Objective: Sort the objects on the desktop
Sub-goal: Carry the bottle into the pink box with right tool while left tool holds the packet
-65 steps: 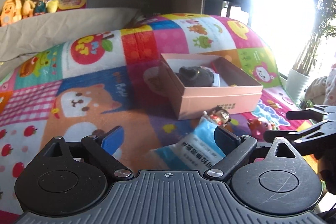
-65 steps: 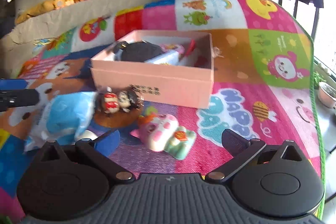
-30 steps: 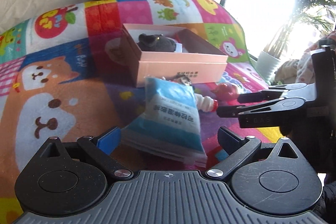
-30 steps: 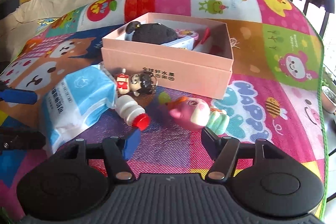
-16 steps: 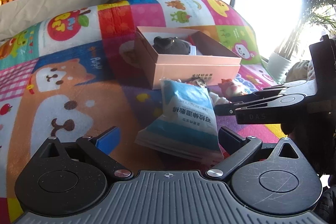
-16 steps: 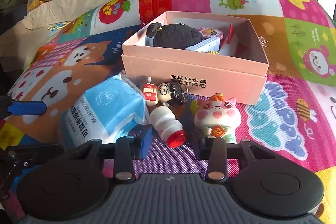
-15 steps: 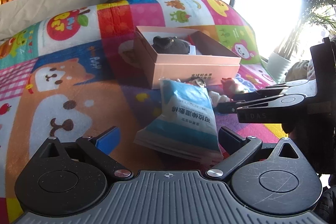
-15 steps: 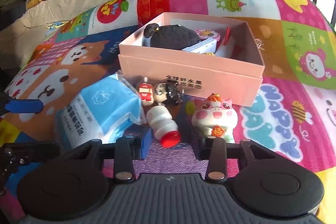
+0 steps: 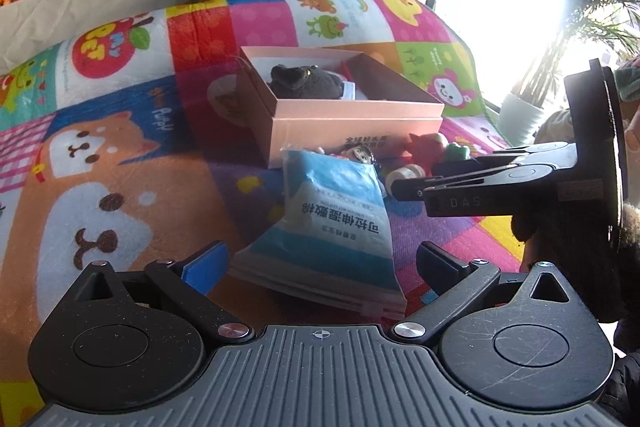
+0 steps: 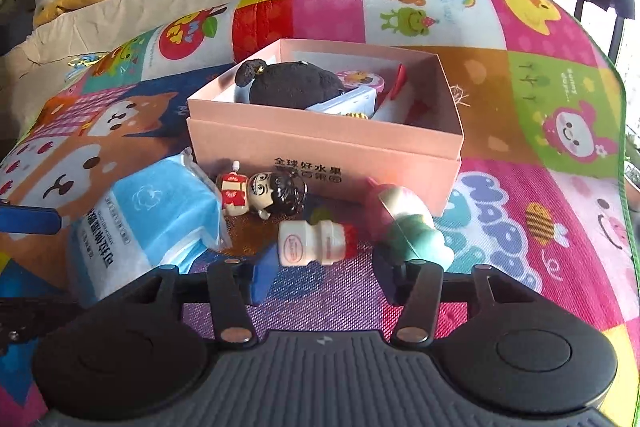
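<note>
1. My left gripper (image 9: 320,263) hovers low over the patchwork play mat (image 9: 120,147), its fingers spread wide apart with nothing between them.
2. Just ahead of those fingers lies the blue-and-white tissue pack (image 9: 332,223), flat on the mat, its near end sitting between the two fingertips without touching either, as far as I can tell.
3. My right gripper (image 10: 324,273) has its fingers partly drawn in; they stand on either side of the near end of the small white bottle with a red cap (image 10: 316,243), which lies on its side. I cannot tell whether the pads touch it.
4. Right of the bottle, the pink pig figurine (image 10: 404,223) is tipped over, its green base close to the right fingertip.
5. Behind the bottle, a small doll with black hair (image 10: 264,193) lies on its side against the front wall of the pink box.
6. The pink box (image 10: 324,155) sits open on the mat, holding a black plush toy (image 10: 292,85) and a few smaller items.
7. From the left view, the right gripper (image 9: 500,183) reaches in from the right, over the bottle.
</note>
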### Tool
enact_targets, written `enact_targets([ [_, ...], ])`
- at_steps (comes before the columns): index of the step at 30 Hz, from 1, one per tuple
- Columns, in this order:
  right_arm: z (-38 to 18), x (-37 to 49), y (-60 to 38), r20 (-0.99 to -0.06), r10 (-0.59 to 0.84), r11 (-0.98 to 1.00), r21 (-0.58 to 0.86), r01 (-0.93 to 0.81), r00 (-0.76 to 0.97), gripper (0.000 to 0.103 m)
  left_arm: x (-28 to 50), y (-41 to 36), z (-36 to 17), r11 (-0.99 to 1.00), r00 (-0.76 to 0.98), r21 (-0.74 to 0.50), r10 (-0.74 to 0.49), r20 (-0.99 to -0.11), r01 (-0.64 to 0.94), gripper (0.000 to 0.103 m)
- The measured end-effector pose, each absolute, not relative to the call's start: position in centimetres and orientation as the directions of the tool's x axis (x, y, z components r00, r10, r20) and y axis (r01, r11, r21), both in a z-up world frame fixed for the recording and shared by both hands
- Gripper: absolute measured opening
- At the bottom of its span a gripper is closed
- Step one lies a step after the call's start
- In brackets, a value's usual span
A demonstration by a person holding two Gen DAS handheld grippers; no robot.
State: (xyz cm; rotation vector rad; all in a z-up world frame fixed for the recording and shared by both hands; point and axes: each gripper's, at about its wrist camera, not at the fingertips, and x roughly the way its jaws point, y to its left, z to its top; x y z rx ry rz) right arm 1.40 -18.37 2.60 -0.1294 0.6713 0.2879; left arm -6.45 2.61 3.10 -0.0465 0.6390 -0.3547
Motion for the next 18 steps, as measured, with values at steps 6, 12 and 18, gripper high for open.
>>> enact_targets([
  [6, 2.7, 2.4, -18.5, -0.672, 0.293, 0.938, 0.062, -0.342, 0.680, 0.043, -4.9, 1.1, 3.1, 0.946, 0.756, -0.081, -0.301, -0.582, 0.314, 0.103],
  [12, 4.5, 0.0, -20.2, -0.658, 0.357, 0.922, 0.132, -0.365, 0.663, 0.043, -2.9, -0.9, 2.1, 0.949, 0.746, -0.004, -0.251, -0.617, 0.316, 0.102],
  [18, 6.2, -3.1, -22.8, -0.635, 0.352, 0.923, 0.114, -0.368, 0.688, 0.043, -3.4, -1.6, 1.7, 0.946, 0.730, 0.010, -0.242, -0.639, 0.323, 0.078],
])
